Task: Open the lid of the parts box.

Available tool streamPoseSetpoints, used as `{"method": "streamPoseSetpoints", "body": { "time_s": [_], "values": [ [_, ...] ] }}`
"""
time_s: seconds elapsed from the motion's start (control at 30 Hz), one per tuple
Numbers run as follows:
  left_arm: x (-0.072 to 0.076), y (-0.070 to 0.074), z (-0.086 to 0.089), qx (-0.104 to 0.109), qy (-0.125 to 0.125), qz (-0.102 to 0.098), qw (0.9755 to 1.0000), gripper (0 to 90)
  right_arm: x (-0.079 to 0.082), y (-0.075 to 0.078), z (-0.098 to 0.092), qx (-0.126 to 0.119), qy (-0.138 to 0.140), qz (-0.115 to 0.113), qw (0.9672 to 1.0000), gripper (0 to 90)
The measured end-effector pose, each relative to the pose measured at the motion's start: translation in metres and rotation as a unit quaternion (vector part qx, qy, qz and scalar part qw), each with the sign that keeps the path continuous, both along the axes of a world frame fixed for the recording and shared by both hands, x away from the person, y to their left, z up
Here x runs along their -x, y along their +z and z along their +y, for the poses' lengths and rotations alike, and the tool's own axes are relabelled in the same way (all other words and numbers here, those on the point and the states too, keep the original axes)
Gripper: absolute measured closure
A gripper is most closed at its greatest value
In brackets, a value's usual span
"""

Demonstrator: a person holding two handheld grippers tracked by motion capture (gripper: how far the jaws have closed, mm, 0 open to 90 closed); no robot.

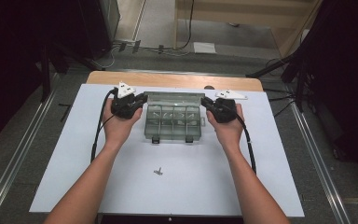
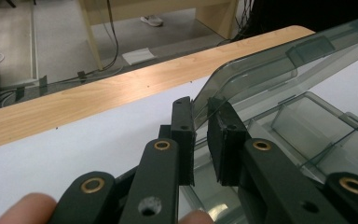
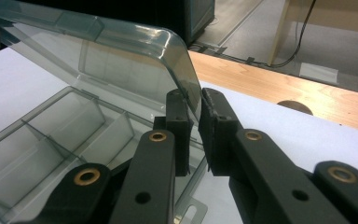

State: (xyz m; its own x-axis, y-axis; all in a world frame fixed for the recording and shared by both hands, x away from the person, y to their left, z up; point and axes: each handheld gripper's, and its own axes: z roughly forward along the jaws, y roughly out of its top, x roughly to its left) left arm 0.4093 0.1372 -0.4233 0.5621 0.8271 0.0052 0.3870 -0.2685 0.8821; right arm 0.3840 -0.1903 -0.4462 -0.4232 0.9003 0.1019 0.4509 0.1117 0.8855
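The clear smoky plastic compartment box sits mid-tabletop on the white sheet, its hinged transparent lid raised and tilted. The left claw is clamped on one side edge of the lid, the right claw on the other. This looks like the lid-swinging step; next both hands must move evenly together. A small metal part lies nearer the person.

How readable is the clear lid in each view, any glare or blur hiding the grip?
High view: lid washed out by glare. Left gripper view: left gripper close and soft, lid edge clear between the pads. Right gripper view: right gripper on the lid, reflections mild.
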Motion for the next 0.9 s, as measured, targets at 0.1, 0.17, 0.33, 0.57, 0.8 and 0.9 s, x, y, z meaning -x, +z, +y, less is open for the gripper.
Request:
{"method": "streamPoseSetpoints", "body": {
  "time_s": [0.1,0.17,0.33,0.57,0.8,0.9],
  "values": [
    [-0.006,0.0,-0.001,0.009,0.003,0.003,1.0,80.7,-0.002,0.002,0.0,-0.002,-0.004,0.007,1.0,86.5],
    [-0.008,0.0,-0.001,0.006,0.006,0.007,0.9999,80.8,-0.004,0.003,-0.001,-0.005,-0.006,0.008,0.9999,88.0],
    [-0.013,0.0,-0.002,0.011,0.008,0.007,0.9999,81.9,-0.008,0.003,-0.003,-0.002,-0.003,0.008,1.0,89.0],
    [-0.02,0.001,-0.002,0.012,0.013,0.014,0.9998,82.8,-0.013,0.006,-0.001,0.001,-0.011,0.01,0.9999,89.4],
    [-0.028,0.0,-0.002,0.02,0.016,0.021,0.9995,82.9,-0.02,0.007,-0.001,-0.001,-0.013,0.012,0.9998,89.5],
    [-0.031,-0.002,-0.003,0.023,0.015,0.022,0.9994,82.9,-0.022,0.007,-0.001,-0.003,-0.015,0.011,0.9998,89.4]
  ]
}}
